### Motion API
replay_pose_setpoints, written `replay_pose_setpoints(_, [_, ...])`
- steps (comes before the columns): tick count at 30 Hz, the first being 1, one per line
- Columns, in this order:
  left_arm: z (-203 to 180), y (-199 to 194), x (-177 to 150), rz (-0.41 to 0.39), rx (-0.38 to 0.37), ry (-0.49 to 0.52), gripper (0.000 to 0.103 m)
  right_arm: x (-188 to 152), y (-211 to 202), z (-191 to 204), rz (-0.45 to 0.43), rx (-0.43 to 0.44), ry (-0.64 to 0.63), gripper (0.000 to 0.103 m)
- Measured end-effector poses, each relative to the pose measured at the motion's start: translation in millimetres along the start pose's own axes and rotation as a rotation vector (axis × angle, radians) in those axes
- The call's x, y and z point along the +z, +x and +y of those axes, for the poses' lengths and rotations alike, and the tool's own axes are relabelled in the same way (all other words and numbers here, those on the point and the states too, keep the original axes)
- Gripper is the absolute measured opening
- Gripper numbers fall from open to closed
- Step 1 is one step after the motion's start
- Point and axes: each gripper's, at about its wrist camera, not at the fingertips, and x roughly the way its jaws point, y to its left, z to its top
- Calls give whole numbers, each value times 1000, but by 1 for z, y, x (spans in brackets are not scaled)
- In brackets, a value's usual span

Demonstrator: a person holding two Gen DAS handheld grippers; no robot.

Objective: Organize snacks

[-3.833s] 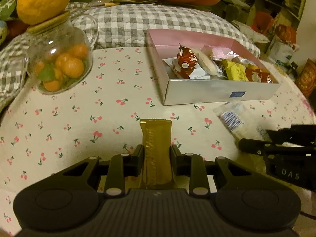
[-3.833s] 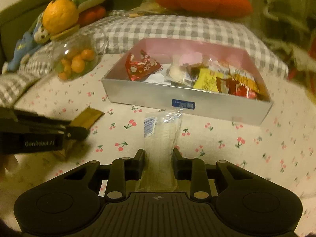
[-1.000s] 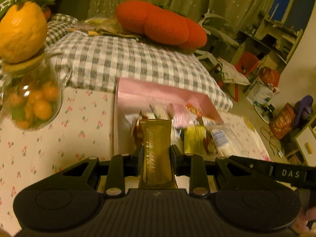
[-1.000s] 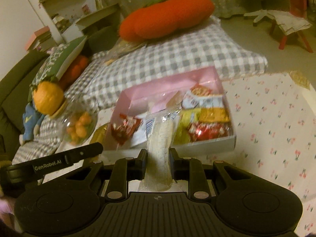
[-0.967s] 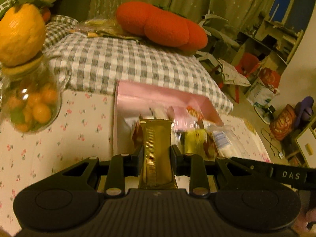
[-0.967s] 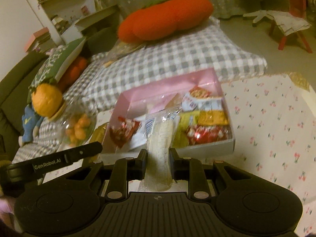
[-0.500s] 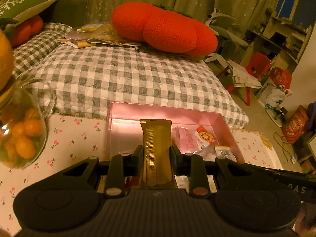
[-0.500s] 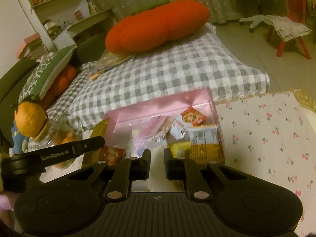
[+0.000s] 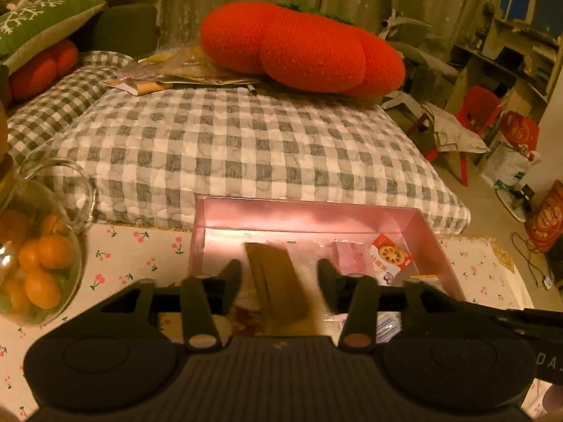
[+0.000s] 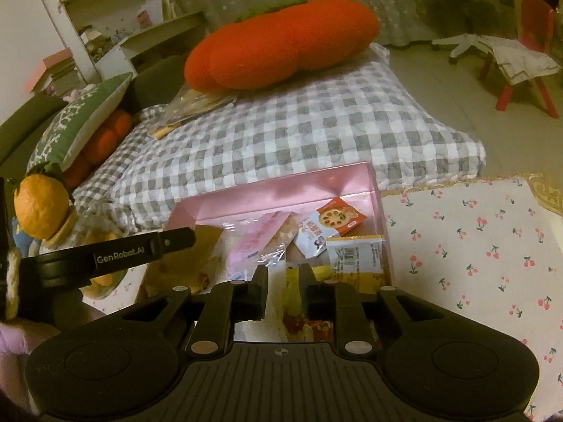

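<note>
Your left tongs (image 9: 279, 274) are wide; the blurry gold snack bar (image 9: 278, 281) sits between them, over the pink box (image 9: 316, 216). Your right tongs (image 10: 283, 281) are narrow, holding nothing.

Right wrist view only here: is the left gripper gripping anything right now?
Observer: No. The left gripper has its fingers wide apart; a blurred gold foil packet sits loose between them.
Operator: Over what?
Observer: Over the left half of the open pink box, before its back wall.
Operator: What stands left of the box?
Observer: A round glass jar of small oranges, apart from it on the cherry-print cloth.
</note>
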Motion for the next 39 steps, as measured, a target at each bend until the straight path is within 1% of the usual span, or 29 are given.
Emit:
replay_pose_setpoints(4, [-3,-6,0,-5,4,3,61,1,-5,2,-3,3,-4,22])
replay_pose_setpoints(5, [-3,-7,0,-6,3,4,63,0,-7,2,-6,4,-3,25])
replay_pose_setpoints(7, [-5,-11,-1,-7,3,7,72,-1,-12,3,-11,8,0,31])
replay_pose_setpoints(9, [-5,-18,-4,-10,-1,11,73,-3,-18,3,-16,7,1,44])
replay_pose_setpoints(16, [-8,-42,-21,11,-10,32,83,-16,-41,5,-18,3,-14,60])
replay_pose_setpoints(18, [-7,-48,-28,20,-17,25,87,-21,-49,6,-22,-5,-25,67])
replay_pose_setpoints(21, [-7,-57,-39,43,-22,23,89,-29,-59,8,-22,-17,-40,70])
replay_pose_setpoints(23, [-6,-63,-45,50,-18,25,92,-34,-66,8,-22,-21,-44,71])
replay_pose_setpoints(25, [-6,-71,-53,54,-18,17,96,-39,-73,8,-24,-25,-42,74])
replay_pose_setpoints(31, [-4,-89,-76,85,-4,-10,100,-56,-92,14,-28,-55,-65,80])
replay_pose_setpoints(34, [-3,-99,-85,88,13,-23,103,-64,-103,18,-35,-78,-84,84])
replay_pose_setpoints(39, [-6,-114,-99,89,83,7,103,-75,-118,23,-43,-115,-101,90])
